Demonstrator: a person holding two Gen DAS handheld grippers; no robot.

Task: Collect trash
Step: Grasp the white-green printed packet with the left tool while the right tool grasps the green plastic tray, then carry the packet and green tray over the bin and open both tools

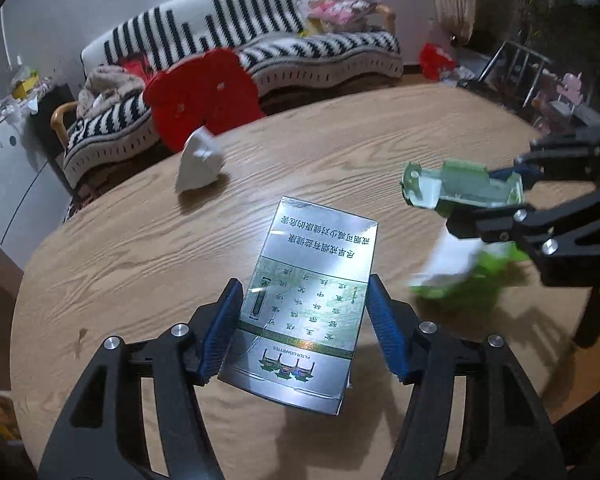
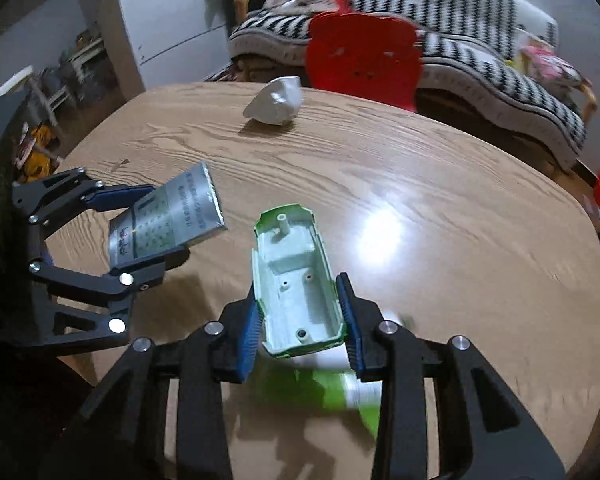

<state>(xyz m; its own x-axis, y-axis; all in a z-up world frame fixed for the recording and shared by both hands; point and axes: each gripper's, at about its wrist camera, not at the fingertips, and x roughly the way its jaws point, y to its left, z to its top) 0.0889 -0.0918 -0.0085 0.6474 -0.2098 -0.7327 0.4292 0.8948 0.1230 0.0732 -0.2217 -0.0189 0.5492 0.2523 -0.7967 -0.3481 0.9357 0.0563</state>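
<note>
My left gripper [image 1: 304, 320] is shut on a silver cigarette pack [image 1: 306, 296] with green print, held above the round wooden table [image 1: 140, 248]. In the right wrist view the same pack [image 2: 168, 216] hangs at the left in the left gripper [image 2: 140, 232]. My right gripper [image 2: 300, 316] is shut on a pale green plastic shell [image 2: 296, 276], hollow side up; the shell [image 1: 460, 188] shows at the right of the left wrist view in the right gripper [image 1: 496, 196]. A crumpled white paper [image 1: 200, 166] [image 2: 276, 100] lies near the table's far edge. A green and white wrapper [image 2: 340, 392] [image 1: 464, 276] lies blurred under the right gripper.
A red plastic chair [image 1: 204, 96] [image 2: 364, 56] stands at the table's far side. Behind it is a sofa with a black and white striped cover [image 1: 260, 40] [image 2: 480, 52]. A white cabinet [image 2: 168, 28] stands at the left, and clutter lies on the floor at the right [image 1: 540, 80].
</note>
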